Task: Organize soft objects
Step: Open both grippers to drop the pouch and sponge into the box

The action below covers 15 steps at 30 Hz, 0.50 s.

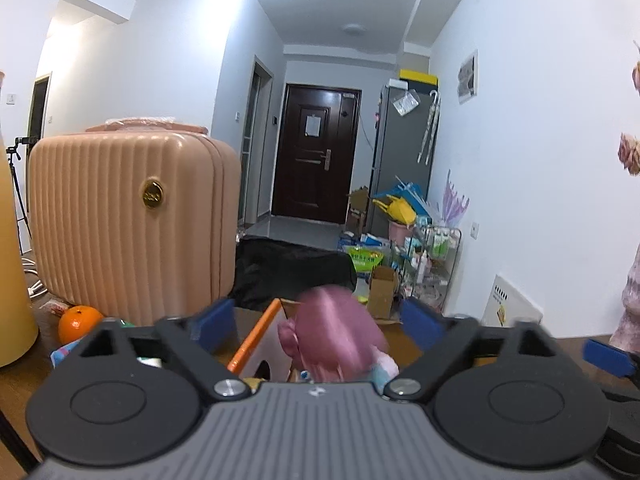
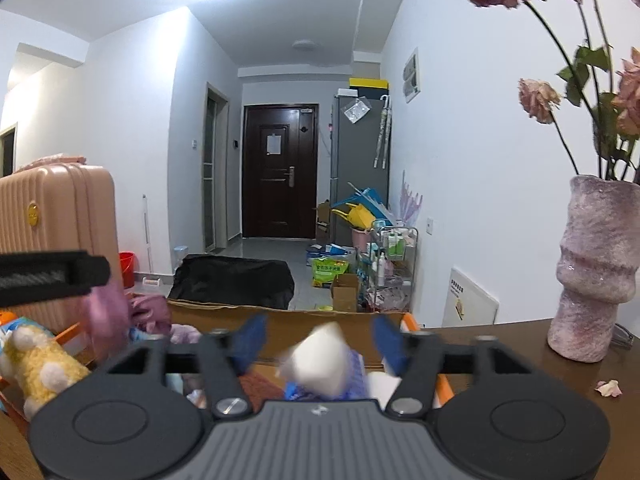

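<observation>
Left wrist view: left gripper fingers spread wide, blue pads apart; blurred pink satin-haired doll between them, contact unclear. Doll sits over cardboard box with orange edge on wooden tabletop. Ribbed peach hard-shell suitcase far left, glossy orange near its base.

Right wrist view: right gripper fingers spread; blurred white soft block between them, grip uncertain. Fuzzy yellow plush near left. Rough, lumpy mauve vase right, holding dried roses.
</observation>
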{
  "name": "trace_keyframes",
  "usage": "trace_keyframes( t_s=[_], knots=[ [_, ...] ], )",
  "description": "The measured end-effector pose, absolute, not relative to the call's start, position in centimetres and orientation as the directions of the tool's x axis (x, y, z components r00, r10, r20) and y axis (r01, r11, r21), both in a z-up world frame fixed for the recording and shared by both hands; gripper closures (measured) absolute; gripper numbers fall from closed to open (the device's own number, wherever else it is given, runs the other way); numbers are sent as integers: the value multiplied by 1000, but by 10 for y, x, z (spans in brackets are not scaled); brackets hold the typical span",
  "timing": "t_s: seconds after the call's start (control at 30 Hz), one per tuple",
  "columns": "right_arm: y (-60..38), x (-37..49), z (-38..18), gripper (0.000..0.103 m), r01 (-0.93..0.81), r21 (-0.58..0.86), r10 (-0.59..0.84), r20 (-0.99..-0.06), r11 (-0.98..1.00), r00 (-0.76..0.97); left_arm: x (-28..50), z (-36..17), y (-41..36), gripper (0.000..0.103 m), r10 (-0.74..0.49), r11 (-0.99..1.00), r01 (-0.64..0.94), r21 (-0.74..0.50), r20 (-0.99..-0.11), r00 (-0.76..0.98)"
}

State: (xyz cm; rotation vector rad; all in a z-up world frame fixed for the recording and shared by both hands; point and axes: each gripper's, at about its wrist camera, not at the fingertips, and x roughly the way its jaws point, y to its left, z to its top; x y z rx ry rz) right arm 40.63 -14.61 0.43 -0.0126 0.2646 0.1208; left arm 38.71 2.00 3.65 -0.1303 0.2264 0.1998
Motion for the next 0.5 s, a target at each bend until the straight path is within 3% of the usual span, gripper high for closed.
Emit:
trace_keyframes(
  t_s=[0.07, 0.13, 0.5],
  knots=[
    [-150, 404, 5, 8, -109, 9, 108, -253, 994, 961, 383, 39, 20, 0, 190, 970, -216, -107, -217, 958],
    [-155, 401, 6, 0, -100, 19, 102, -238, 995, 966, 381, 40, 22, 0, 187, 969, -216, -117, -214, 959],
    [-172, 378, 18, 0, -95, 48, 102, -203, 994, 974, 349, 54, 24, 0, 176, 974, -198, -110, -180, 968]
  ],
)
